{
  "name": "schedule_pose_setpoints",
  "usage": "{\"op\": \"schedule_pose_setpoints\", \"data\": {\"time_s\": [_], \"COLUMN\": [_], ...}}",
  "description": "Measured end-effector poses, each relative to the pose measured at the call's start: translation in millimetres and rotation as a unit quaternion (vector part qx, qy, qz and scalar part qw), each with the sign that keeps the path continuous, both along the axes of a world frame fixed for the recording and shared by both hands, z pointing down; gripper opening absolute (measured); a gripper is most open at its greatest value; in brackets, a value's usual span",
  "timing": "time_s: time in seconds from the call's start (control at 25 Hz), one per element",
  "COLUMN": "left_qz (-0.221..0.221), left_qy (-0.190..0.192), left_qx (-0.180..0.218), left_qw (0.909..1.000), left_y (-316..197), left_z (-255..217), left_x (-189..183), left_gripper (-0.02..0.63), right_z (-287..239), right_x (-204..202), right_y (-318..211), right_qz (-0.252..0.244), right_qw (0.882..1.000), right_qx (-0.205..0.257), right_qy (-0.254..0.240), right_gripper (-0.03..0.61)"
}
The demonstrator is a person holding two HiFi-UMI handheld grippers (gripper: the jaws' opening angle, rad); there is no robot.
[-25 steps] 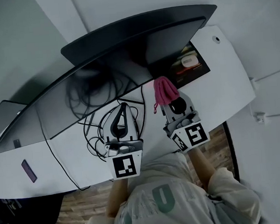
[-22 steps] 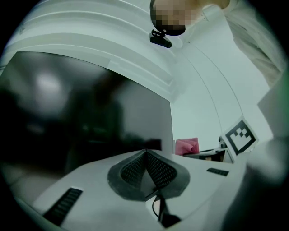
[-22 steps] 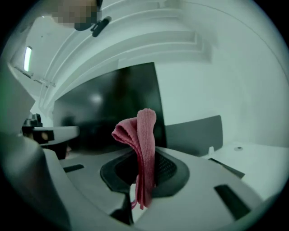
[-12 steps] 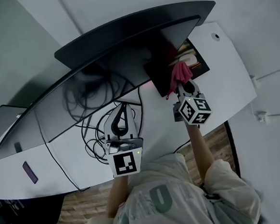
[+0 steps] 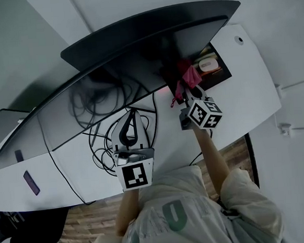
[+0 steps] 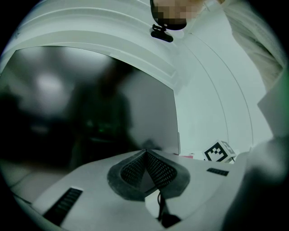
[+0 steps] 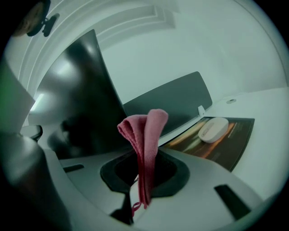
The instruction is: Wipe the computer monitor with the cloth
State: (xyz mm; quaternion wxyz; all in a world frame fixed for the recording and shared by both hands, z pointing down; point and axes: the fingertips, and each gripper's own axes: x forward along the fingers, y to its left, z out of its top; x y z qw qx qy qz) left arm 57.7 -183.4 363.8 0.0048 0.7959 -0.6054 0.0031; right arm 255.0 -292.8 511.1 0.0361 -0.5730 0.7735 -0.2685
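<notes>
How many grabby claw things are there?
2. The left gripper is shut and empty, over the tangled cables. The right gripper is farther right, shut on the pink cloth, near the monitor's right end.

I take this for an office: a wide monitor (image 5: 137,67), a mouse (image 5: 207,64) on its pad (image 5: 220,76), and cables (image 5: 103,148) on a white counter (image 5: 246,92).

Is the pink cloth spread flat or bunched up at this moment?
Bunched up: the cloth stands as a narrow folded wad, pinched between the jaws of the right tool.
</notes>
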Motion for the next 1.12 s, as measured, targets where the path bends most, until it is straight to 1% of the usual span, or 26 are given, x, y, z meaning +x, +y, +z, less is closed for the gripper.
{"op": "schedule_pose_setpoints", "data": {"time_s": [0.12,0.2,0.36,0.52,0.72,0.84,1.0,1.12], "left_qz": [-0.005,-0.010,-0.017,-0.017,-0.015,-0.019,-0.027,-0.032], "left_qy": [-0.002,0.000,0.004,0.002,-0.005,-0.008,-0.013,-0.016], "left_qx": [-0.003,-0.004,-0.007,-0.009,-0.009,-0.009,-0.005,0.000], "left_qw": [1.0000,0.9999,0.9998,0.9998,0.9998,0.9997,0.9995,0.9994], "left_y": [2.0,2.0,3.7,3.3,5.4,4.2,6.2,9.4], "left_z": [1.9,3.2,5.3,6.7,6.6,5.4,3.2,2.9], "left_x": [-7.4,-11.0,-12.9,-11.4,-10.7,-14.6,-20.8,-27.4], "left_gripper": [0.015,0.015,0.015,0.015,0.015,0.015,0.014,0.015], "right_z": [4.7,8.8,18.2,23.7,25.2,26.0,25.1,25.6], "right_x": [-1.5,-3.7,-9.6,-24.8,-52.3,-66.9,-88.9,-102.6], "right_y": [-0.9,-0.3,3.1,4.2,9.4,13.2,19.8,25.2], "right_qz": [0.017,0.019,0.010,-0.014,-0.051,-0.069,-0.100,-0.112], "right_qw": [0.998,0.997,0.996,0.995,0.994,0.992,0.990,0.989], "right_qx": [-0.010,-0.016,-0.031,-0.043,-0.047,-0.049,-0.046,-0.046], "right_qy": [-0.054,-0.071,-0.079,-0.087,-0.087,-0.092,-0.085,-0.089], "right_gripper": [0.058,0.058,0.058,0.058,0.058,0.058,0.060,0.060]}}
